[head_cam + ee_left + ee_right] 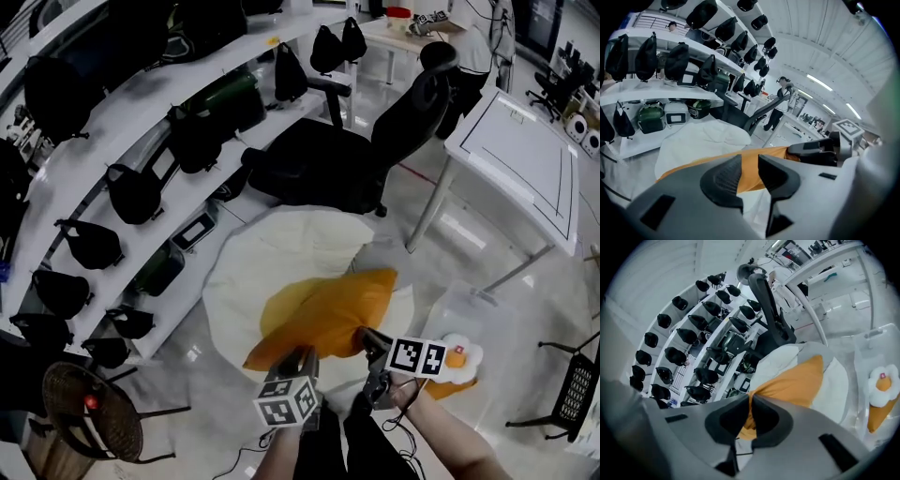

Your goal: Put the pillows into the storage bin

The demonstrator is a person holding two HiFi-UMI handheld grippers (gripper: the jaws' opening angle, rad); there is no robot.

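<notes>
Orange pillow [328, 314] held off the floor [187, 361] by both tools.

- Left tool [302, 356] is clenched on the cloth near the 7 o'clock corner; the left gripper view shows orange fabric pinched between the pads [725, 174].
- Right tool [367, 337] is clamped nearly flat on a bunched fold at the same near edge.
- Long axis runs 7 o'clock to 1 o'clock in the head view, and the body hangs away from the tools over the white pillow [281, 248].
- The bin [473, 309] is clear and sits on the floor at 3 o'clock from the tools. The right hand is nearer, so my guess is the swing goes that way, right tool leading.

Count:
- Pillows, three: orange, white, and a flower one [461, 356] already in the bin. An orange piece under the flower one can't be identified.
- Bins, one.
- Tools, two.
</notes>
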